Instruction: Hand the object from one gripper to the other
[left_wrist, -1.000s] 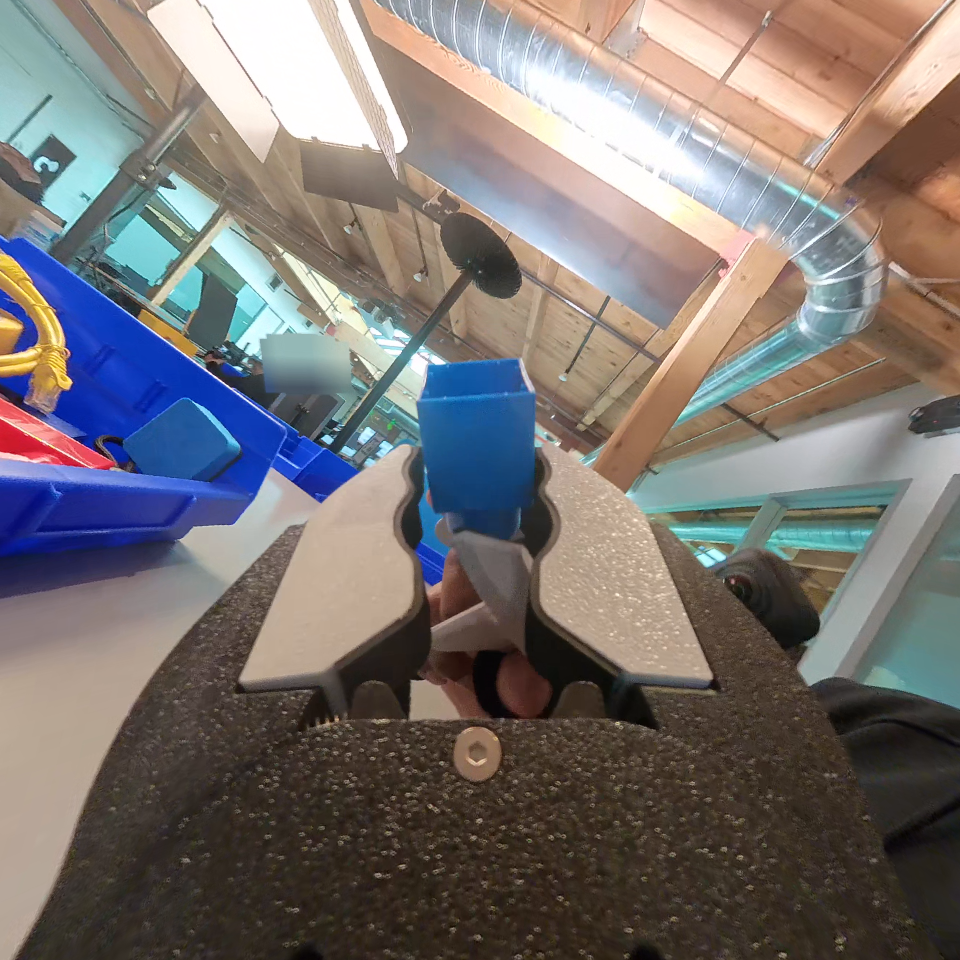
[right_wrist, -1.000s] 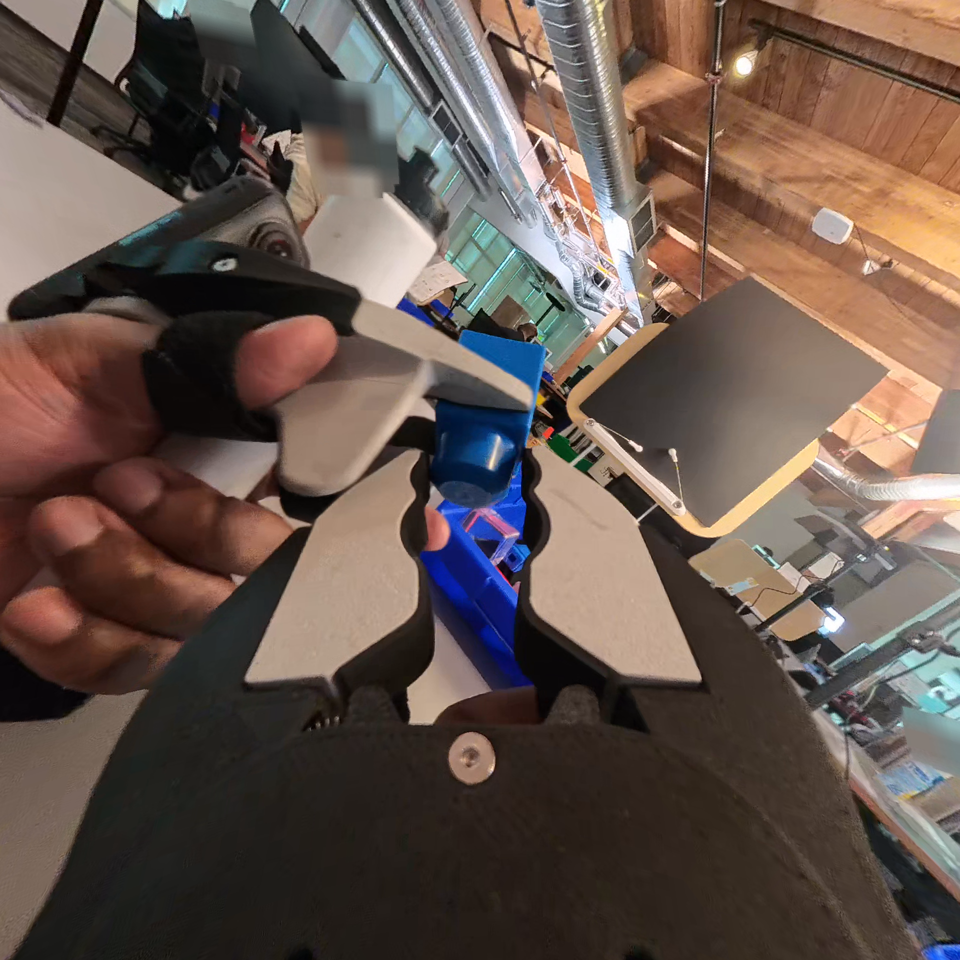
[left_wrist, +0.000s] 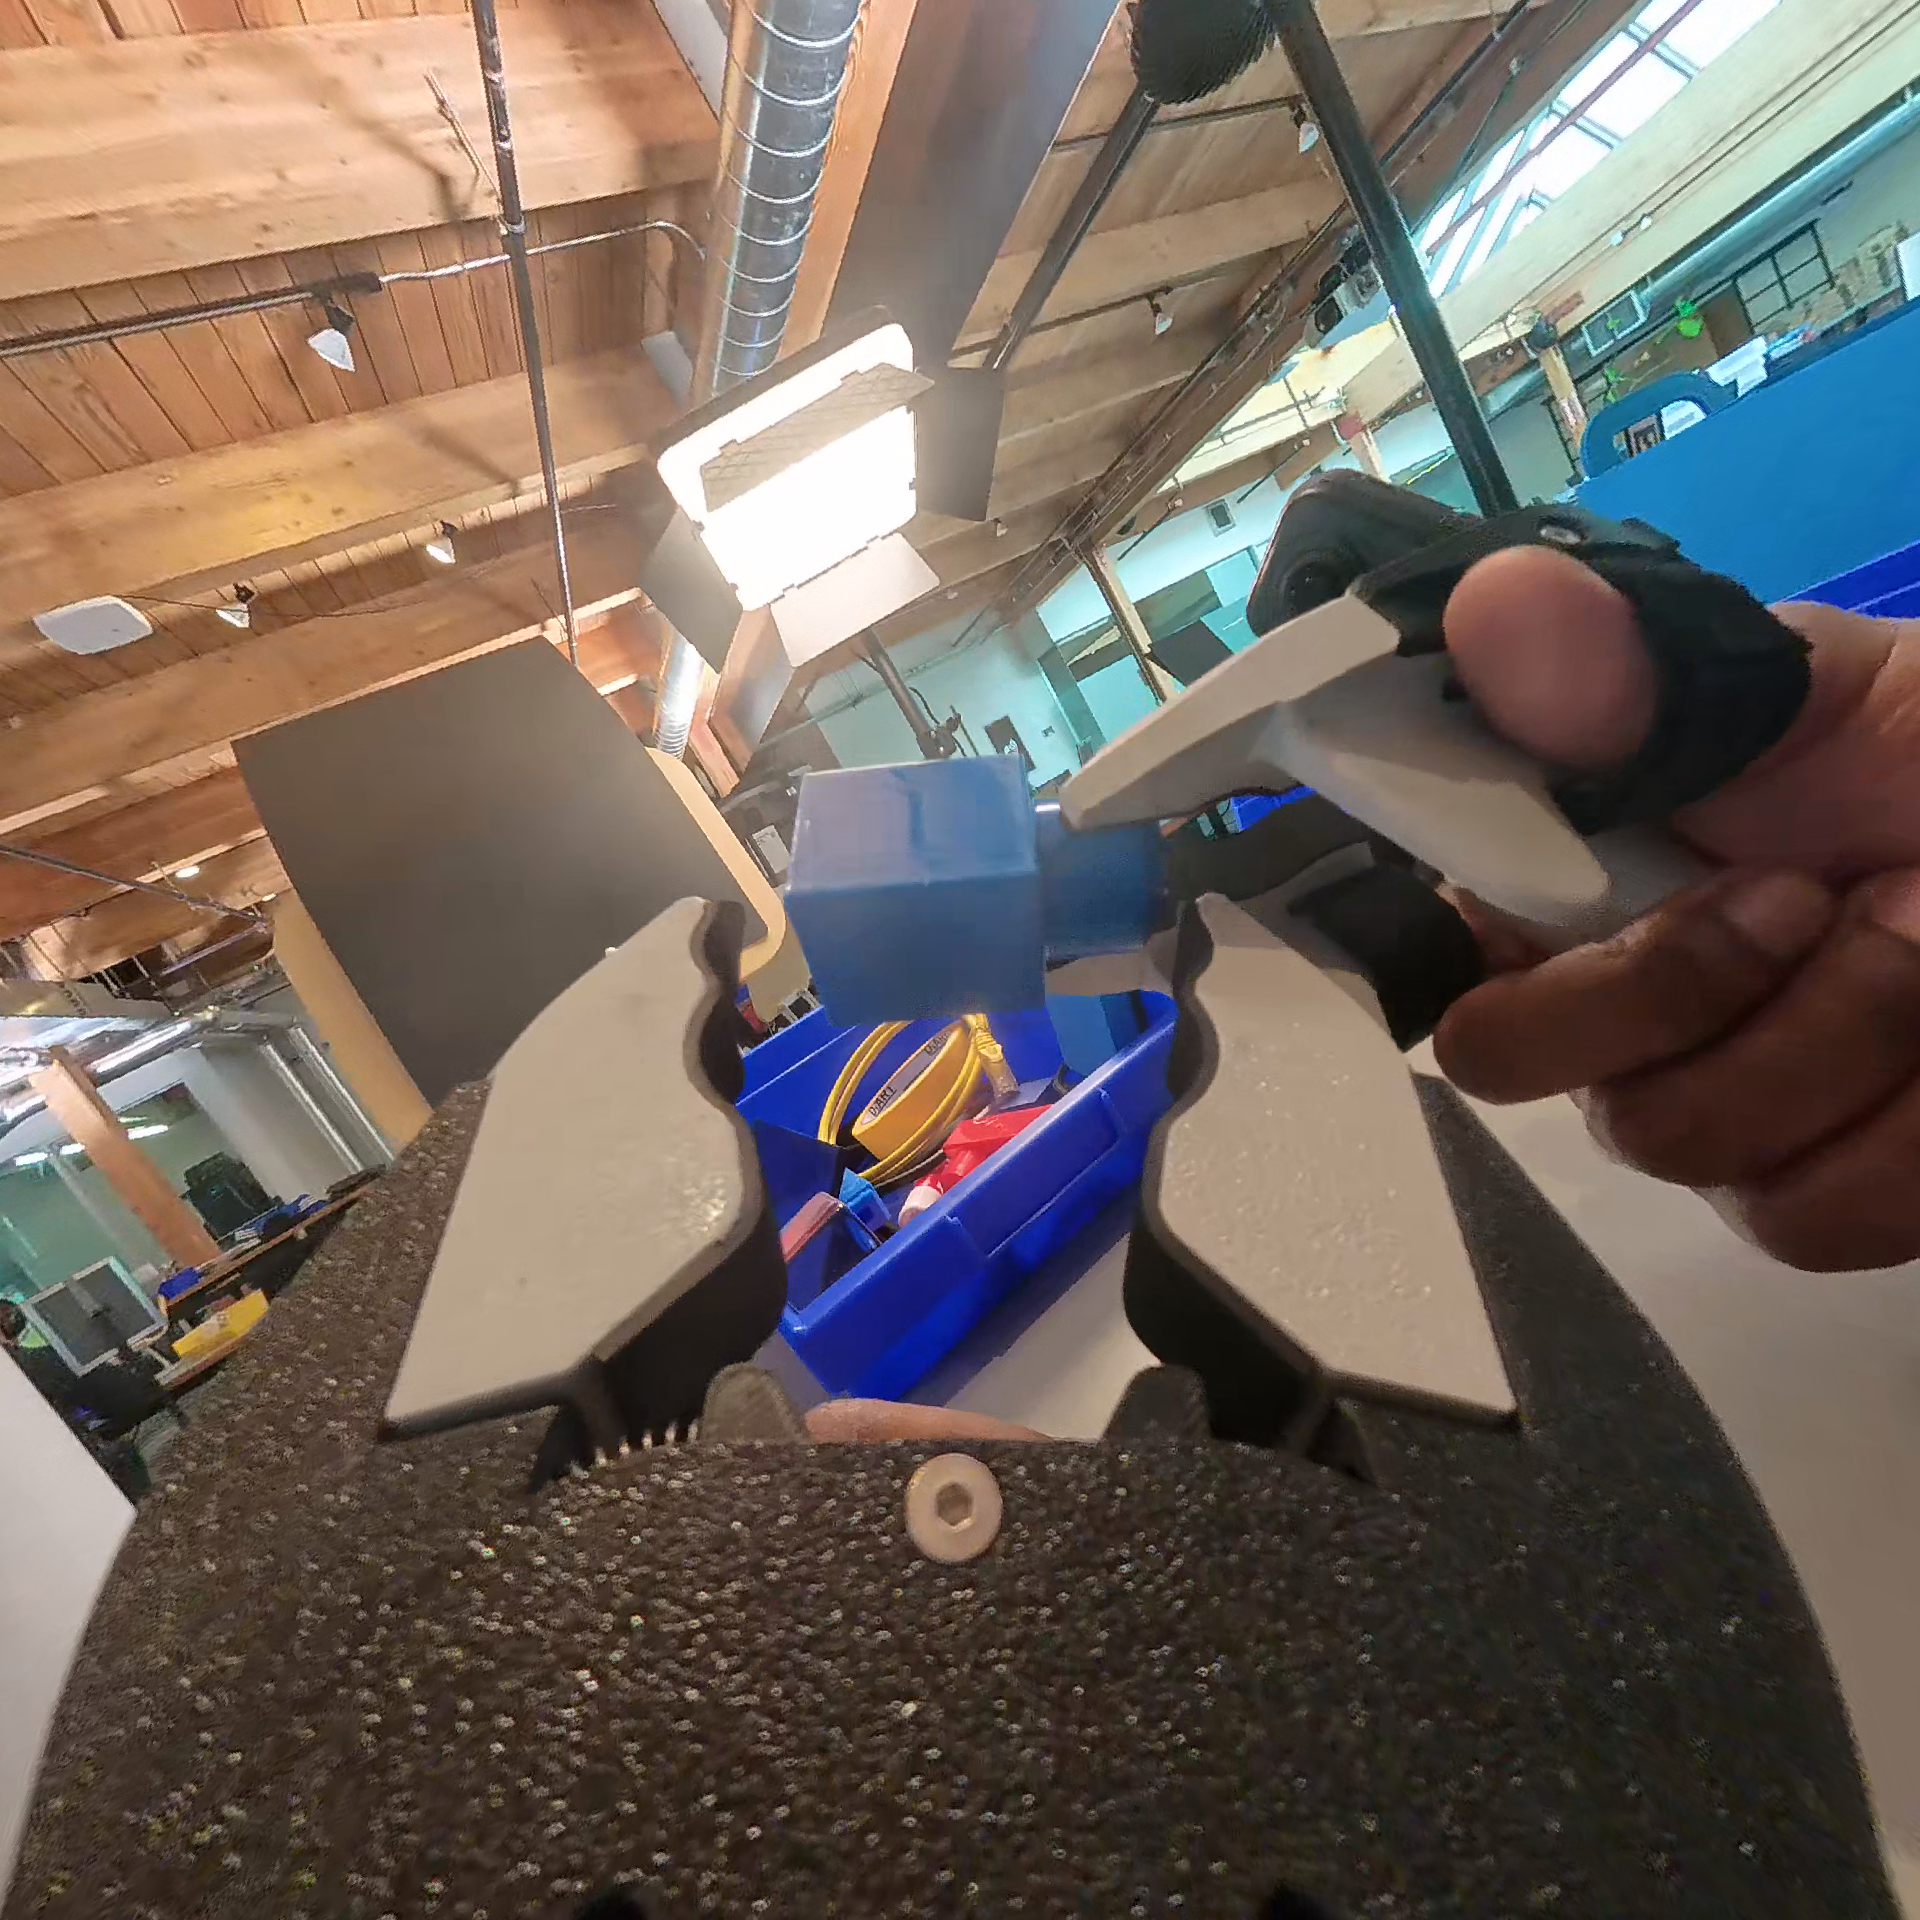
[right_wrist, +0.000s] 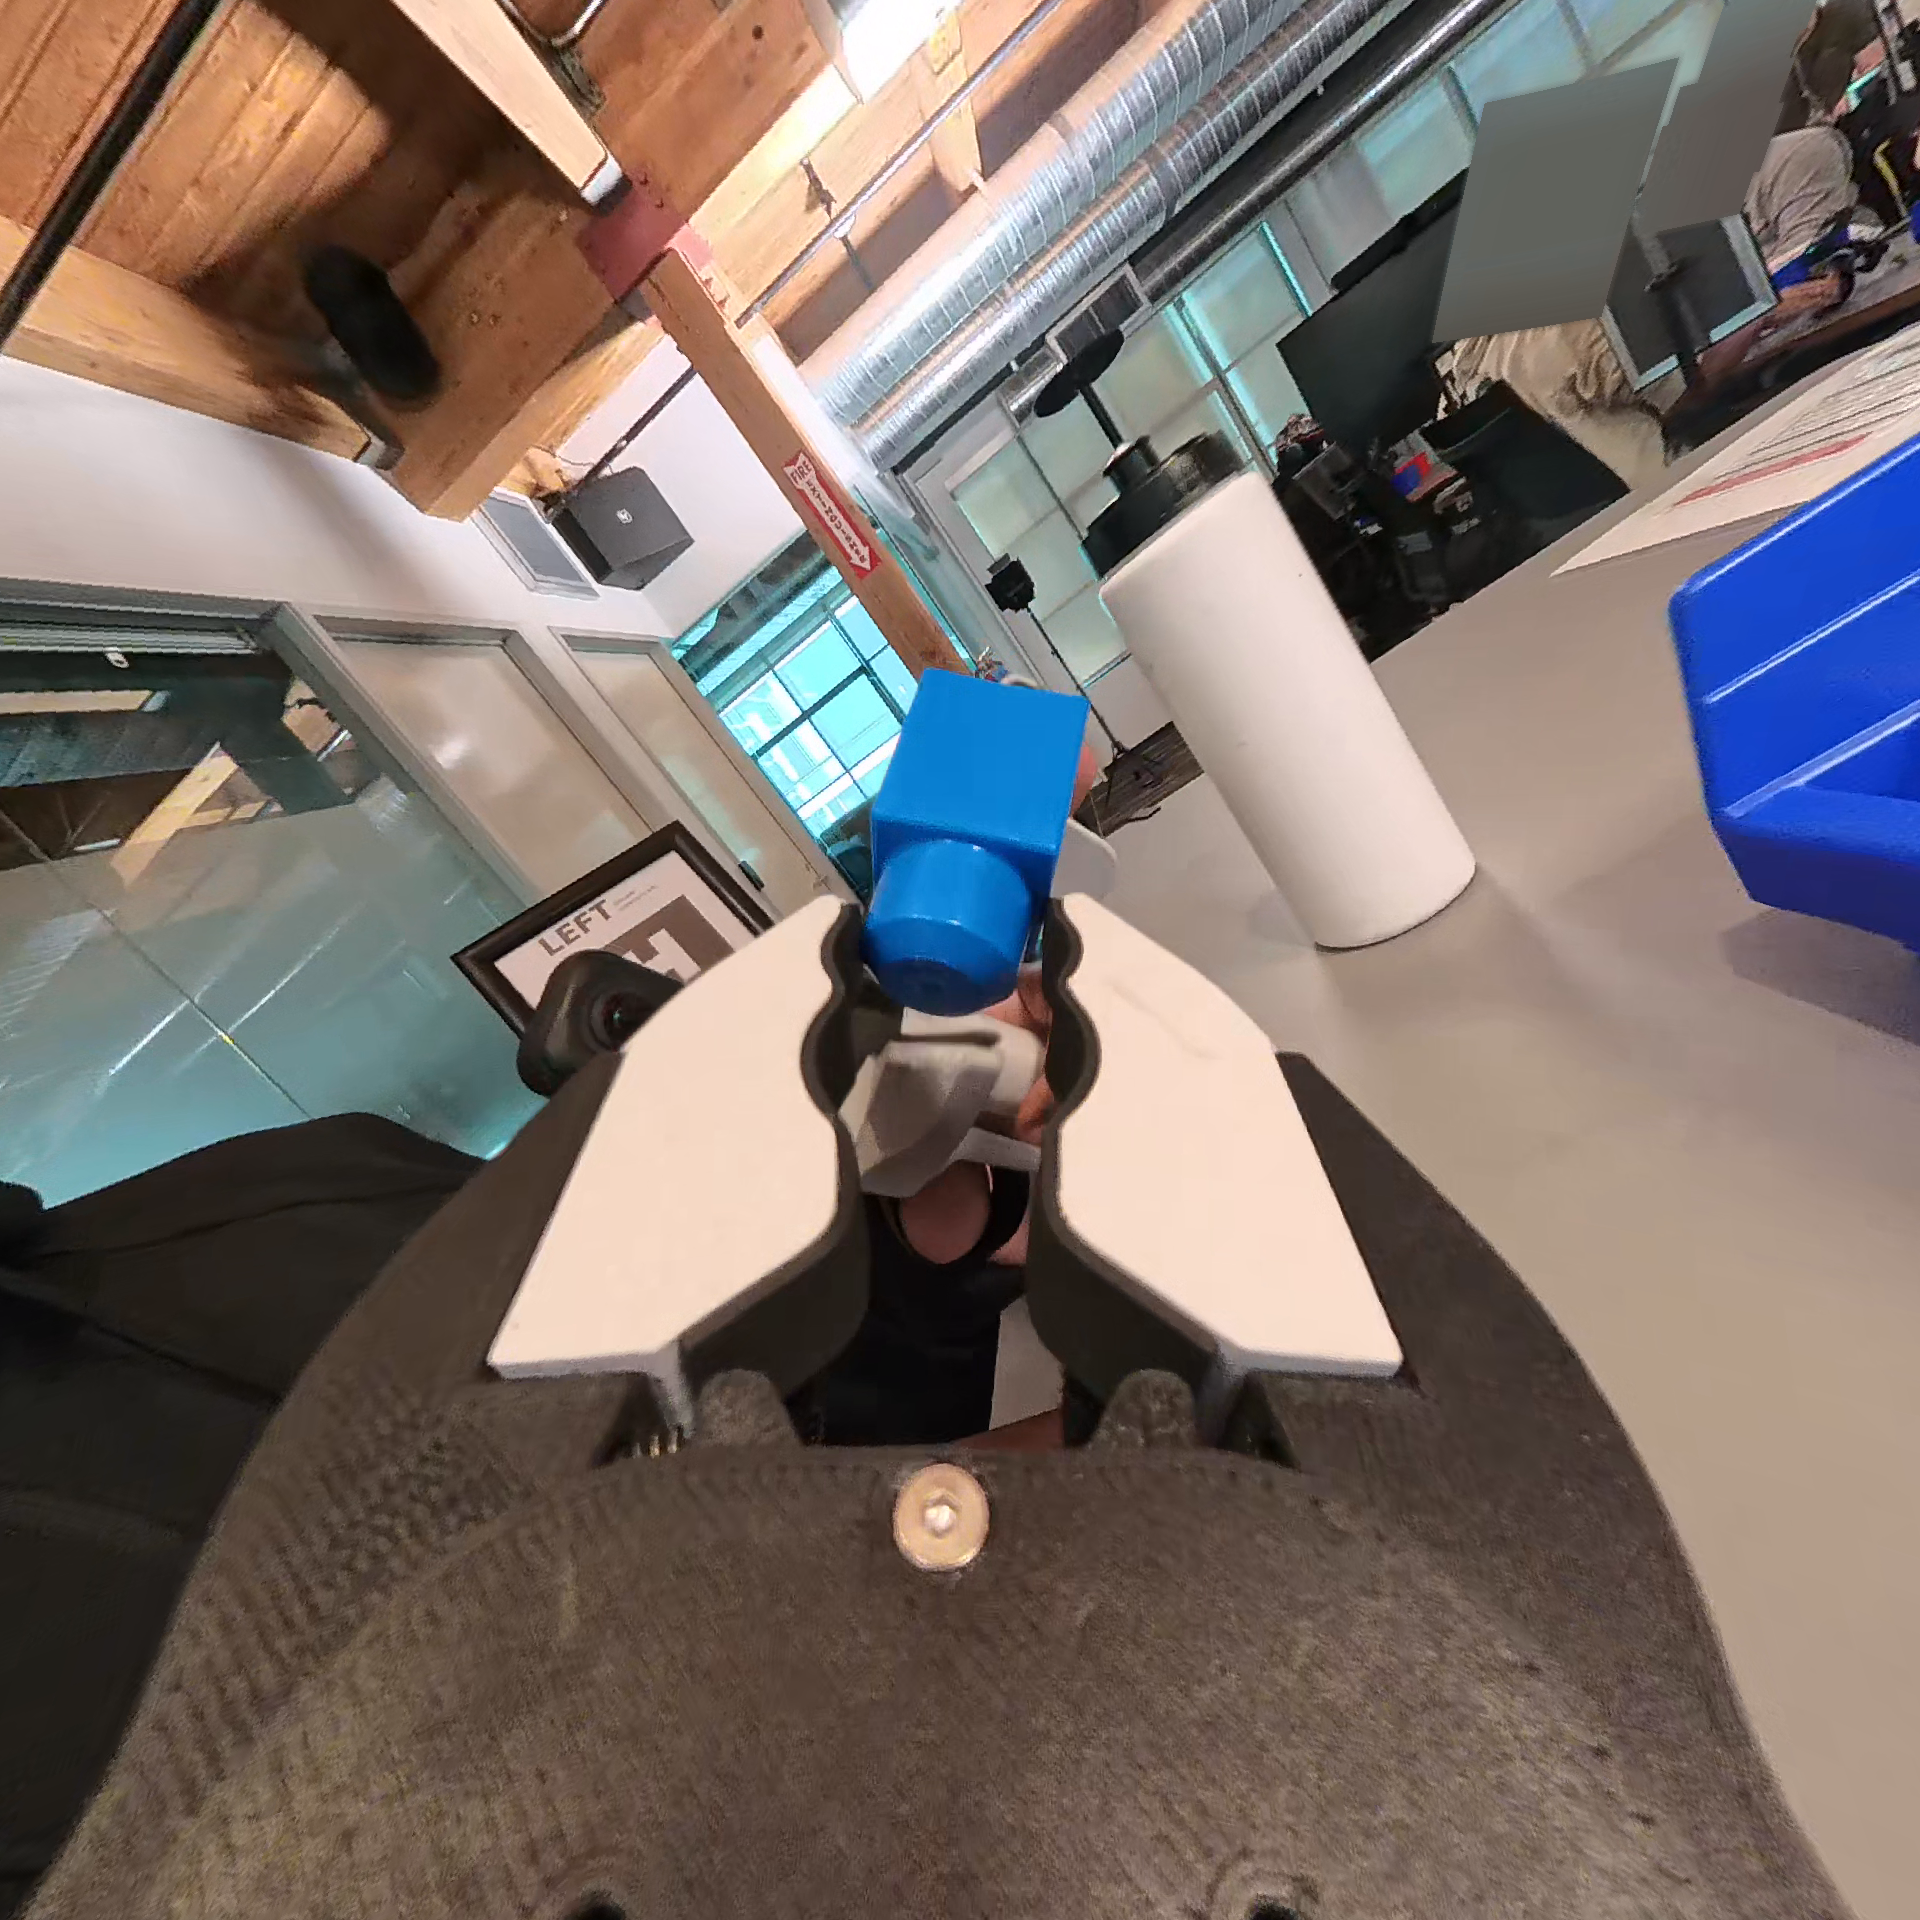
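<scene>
Wood-beamed workshop ceiling, grey bench (left_wrist: 1714, 1475) below. Left wrist view: left gripper (left_wrist: 940, 935) fingers spread wide, empty. Blue object (left_wrist: 914, 883) hangs just past the tips, pinched at its round stub by the right gripper (left_wrist: 1117, 842) in a hand (left_wrist: 1704, 935). Blue bin (left_wrist: 977, 1226) beneath holds a yellow cable, tape roll and red items.

Right wrist view: right gripper (right_wrist: 951, 930) fingers pressed on the object's (right_wrist: 966, 831) cylinder end, near the tips. Another blue bin (right_wrist: 1808, 748) at right, contents hidden.

Risk: shallow tip grip on a round stub, so the object could twist or drop into the bin.
</scene>
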